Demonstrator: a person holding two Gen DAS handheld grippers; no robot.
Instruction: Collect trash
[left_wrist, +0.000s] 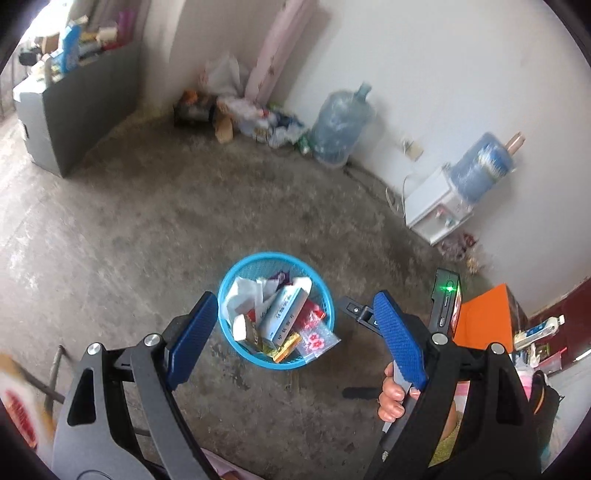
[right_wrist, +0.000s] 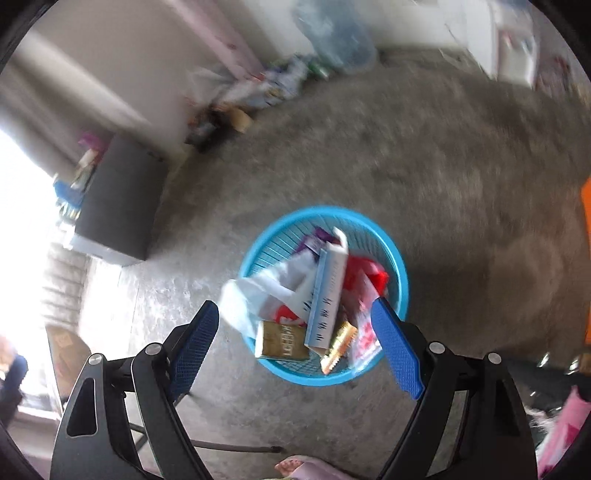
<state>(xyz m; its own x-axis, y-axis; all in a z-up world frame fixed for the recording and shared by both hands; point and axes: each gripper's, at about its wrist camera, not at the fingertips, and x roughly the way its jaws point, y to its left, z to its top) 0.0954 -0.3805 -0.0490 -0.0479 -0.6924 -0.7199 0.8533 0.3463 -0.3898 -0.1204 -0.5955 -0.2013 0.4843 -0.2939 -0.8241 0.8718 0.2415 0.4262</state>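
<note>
Trash (left_wrist: 280, 317) in blue basket (left_wrist: 236, 269), lower pieces buried; both tongs (left_wrist: 291, 332) (right_wrist: 295, 343) spread, empty

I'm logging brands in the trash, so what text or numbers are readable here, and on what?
"88", red, on the clear plastic bag in the blue basket.
Blue characters on the white-and-blue box: too blurred to read.
Print on the gold pack: blurred, unreadable.
Red print on the carton at the left edge: blurred.
</note>
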